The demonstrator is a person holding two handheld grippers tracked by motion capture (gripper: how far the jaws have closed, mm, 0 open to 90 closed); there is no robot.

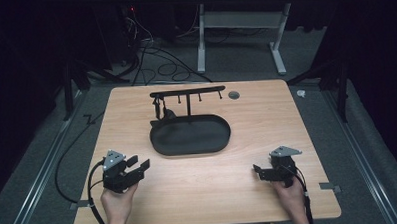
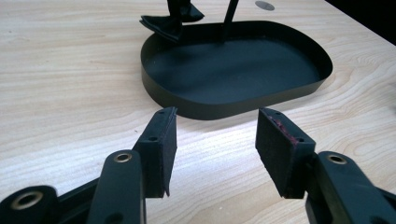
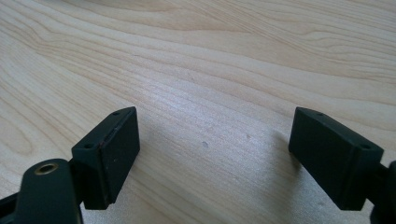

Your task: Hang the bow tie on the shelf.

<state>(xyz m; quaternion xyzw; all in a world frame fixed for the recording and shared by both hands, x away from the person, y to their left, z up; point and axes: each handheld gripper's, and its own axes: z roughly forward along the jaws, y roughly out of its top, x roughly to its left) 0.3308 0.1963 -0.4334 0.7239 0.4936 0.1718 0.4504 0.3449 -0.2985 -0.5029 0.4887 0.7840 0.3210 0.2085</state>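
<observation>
Black oval tray (image 1: 190, 137) at centre of the high view, on the wooden table (image 1: 239, 190); a thin post rises from its back rim to a black crossbar with small hooks (image 1: 187, 92), and a dark item (image 1: 159, 109) hangs from the bar's left end down toward the tray's rim. Left gripper (image 1: 137, 166) at lower left of the frame, held in a hand (image 1: 117, 202), pointing up-right toward the tray; jaws spread, nothing between them, near the tray's front wall (image 2: 224, 109) in the left gripper view. Right gripper (image 1: 258, 171) at lower right, well apart from the tray; jaws spread wide over bare wood. Small grey disc (image 1: 234, 94) in the tabletop, upper right of the tray.
</observation>
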